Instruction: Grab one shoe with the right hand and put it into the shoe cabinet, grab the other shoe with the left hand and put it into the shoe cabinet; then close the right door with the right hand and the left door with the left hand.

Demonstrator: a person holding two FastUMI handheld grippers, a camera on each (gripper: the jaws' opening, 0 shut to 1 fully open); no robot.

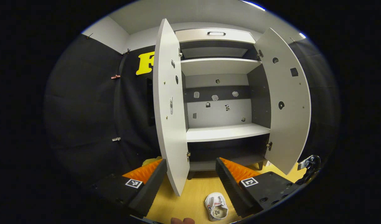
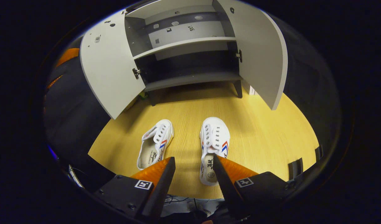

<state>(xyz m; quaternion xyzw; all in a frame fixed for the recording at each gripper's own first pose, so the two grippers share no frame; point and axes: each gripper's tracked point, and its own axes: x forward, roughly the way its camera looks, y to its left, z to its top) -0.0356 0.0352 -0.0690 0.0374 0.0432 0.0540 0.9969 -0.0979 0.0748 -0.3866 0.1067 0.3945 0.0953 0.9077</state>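
wooden floor [image 2: 256, 130], two shoes [image 2: 155, 143], shoe cabinet [image 2: 190, 77]

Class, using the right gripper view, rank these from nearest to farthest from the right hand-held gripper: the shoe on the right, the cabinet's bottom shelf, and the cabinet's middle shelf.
1. The right shoe, on the floor, its heel just beyond the right hand-held gripper.
2. The bottom shelf, low in the open cabinet, past the bare floor.
3. The middle shelf, above it and farther off.

Printed marks sit on the insoles of both shoes [image 2: 155, 143] [image 2: 214, 146], too small to read; no other text is legible.
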